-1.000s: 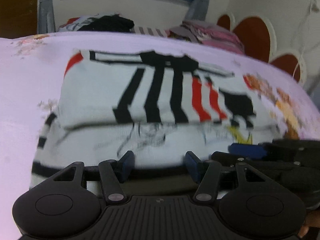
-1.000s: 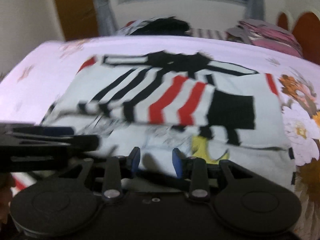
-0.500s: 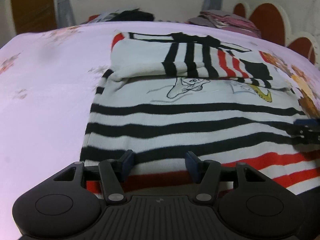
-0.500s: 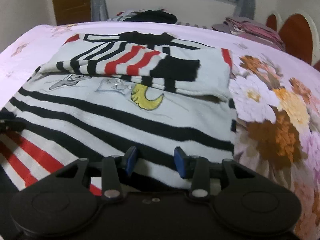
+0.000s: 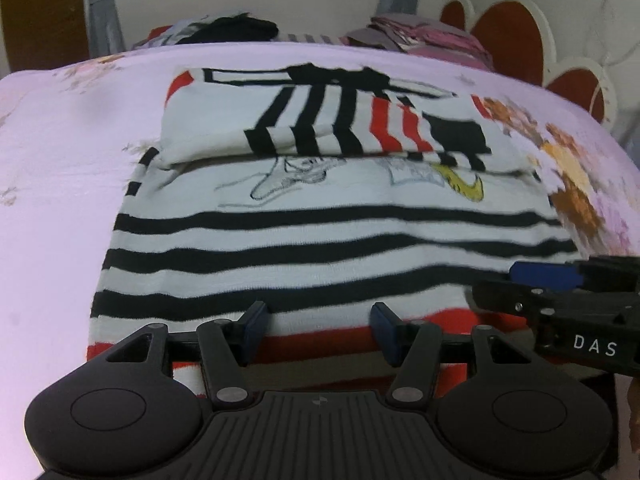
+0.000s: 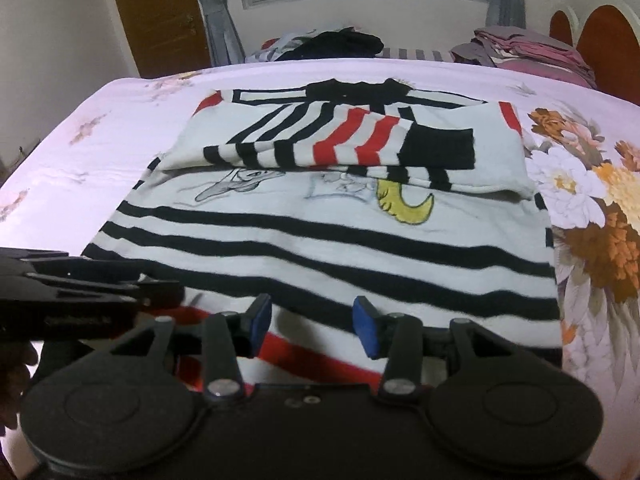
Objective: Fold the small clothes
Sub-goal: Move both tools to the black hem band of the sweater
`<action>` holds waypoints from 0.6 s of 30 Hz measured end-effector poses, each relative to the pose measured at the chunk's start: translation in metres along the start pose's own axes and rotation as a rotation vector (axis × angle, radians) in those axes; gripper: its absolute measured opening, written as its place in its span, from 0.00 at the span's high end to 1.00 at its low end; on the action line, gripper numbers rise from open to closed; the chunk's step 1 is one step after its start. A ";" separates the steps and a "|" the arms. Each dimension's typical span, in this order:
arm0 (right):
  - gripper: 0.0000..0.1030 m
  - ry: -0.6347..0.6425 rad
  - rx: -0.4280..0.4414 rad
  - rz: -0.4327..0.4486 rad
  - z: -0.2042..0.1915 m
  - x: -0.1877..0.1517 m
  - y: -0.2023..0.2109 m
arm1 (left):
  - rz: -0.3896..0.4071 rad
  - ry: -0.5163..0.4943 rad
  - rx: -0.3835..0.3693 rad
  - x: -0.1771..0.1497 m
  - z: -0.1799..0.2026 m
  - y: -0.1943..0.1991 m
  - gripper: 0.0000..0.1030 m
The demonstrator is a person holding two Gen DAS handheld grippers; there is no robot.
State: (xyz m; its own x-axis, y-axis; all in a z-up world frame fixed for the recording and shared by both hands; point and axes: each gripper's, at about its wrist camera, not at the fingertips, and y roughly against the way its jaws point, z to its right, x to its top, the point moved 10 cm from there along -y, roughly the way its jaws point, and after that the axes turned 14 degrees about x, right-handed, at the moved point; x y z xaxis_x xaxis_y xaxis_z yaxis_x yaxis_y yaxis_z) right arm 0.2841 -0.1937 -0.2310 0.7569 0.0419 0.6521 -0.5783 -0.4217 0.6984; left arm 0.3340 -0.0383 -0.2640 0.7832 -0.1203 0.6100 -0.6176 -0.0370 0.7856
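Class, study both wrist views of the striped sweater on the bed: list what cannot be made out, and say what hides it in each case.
1. Sweater near hem: both views, covered by the left claw and right claw bodies.
2. Cartoon print: upper part lies under the folded-down top.
3. Far clothes pile: too small and jumbled to tell items apart.
4. Whether the open claws touch the fabric: neither view settles it.

The left gripper (image 5: pixel 318 330) is matte black plastic with dark blue fingertip pads (image 5: pixel 256 320), two round discs on a ribbed housing, and silver pivot screws. The right gripper (image 6: pixel 312 320) matches, with brighter blue pads (image 6: pixel 366 324); its side reads "DAS" in white.
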 end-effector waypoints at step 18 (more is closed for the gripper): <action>0.56 -0.130 -0.219 -0.020 0.028 -0.063 0.037 | 0.021 -0.119 0.006 -0.033 -0.013 0.013 0.33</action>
State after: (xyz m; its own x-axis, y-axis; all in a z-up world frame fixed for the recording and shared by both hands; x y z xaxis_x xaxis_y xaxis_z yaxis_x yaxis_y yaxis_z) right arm 0.2234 -0.2370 -0.2542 0.7933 -0.0745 0.6042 -0.6045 -0.2147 0.7672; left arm 0.3007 -0.0215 -0.2727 0.7565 -0.2381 0.6091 -0.6342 -0.0395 0.7722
